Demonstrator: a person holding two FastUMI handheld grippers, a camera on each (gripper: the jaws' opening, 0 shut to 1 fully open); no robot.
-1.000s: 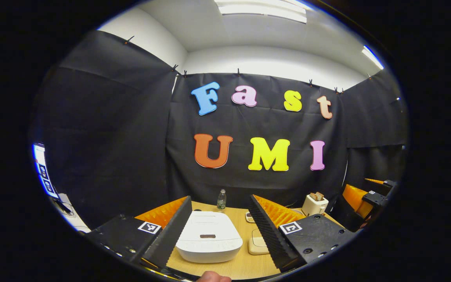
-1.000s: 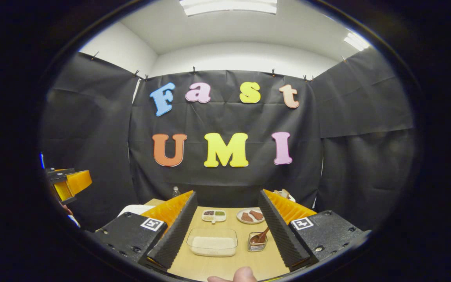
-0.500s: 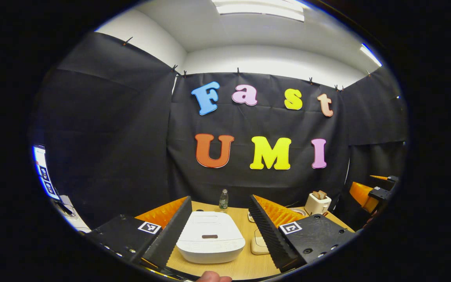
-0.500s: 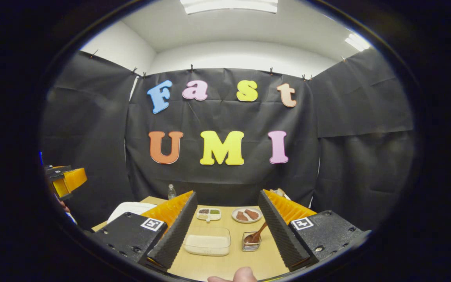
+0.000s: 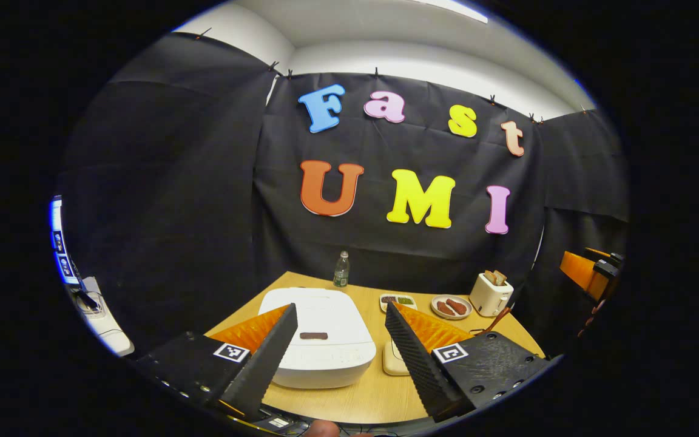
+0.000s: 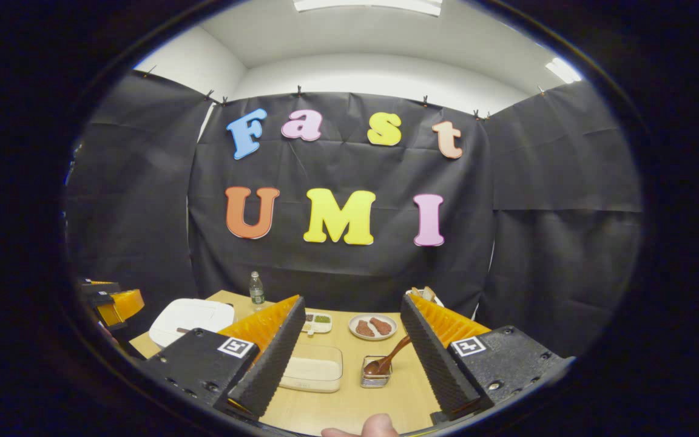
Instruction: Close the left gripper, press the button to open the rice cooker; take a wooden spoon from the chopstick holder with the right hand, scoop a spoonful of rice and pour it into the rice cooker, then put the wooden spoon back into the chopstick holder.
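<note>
In the left gripper view, the left gripper [image 5: 338, 346] hangs above the near edge of a wooden table [image 5: 380, 394] with its two fingers spread wide and nothing between them. Straight ahead, framed between those fingers, sits the white rice cooker [image 5: 320, 340] with its lid down; a small dark button [image 5: 314, 335] shows on the front part of the lid, and the gripper is apart from it. Behind the cooker a clear water bottle [image 5: 341, 270] stands upright near the black cloth wall. To the right of the cooker lie a small divided dish [image 5: 397, 300], a round plate [image 5: 450, 306] with brown pieces on it, and a cream toaster [image 5: 491, 292] with slices standing in its slots. Far to the right, off the table's edge, the right gripper [image 5: 592, 274] is seen in the air. In the right gripper view, the right gripper [image 6: 352, 349] is likewise released, fingers well apart and holding nothing. Between them on the table rest a clear container of rice [image 6: 313, 371] and, just to its right, the small chopstick holder [image 6: 376, 376] with the wooden spoon [image 6: 389, 359] leaning in it, handle tilted up to the right. A fingertip [image 6: 369, 428] of the person shows at the bottom edge.
</note>
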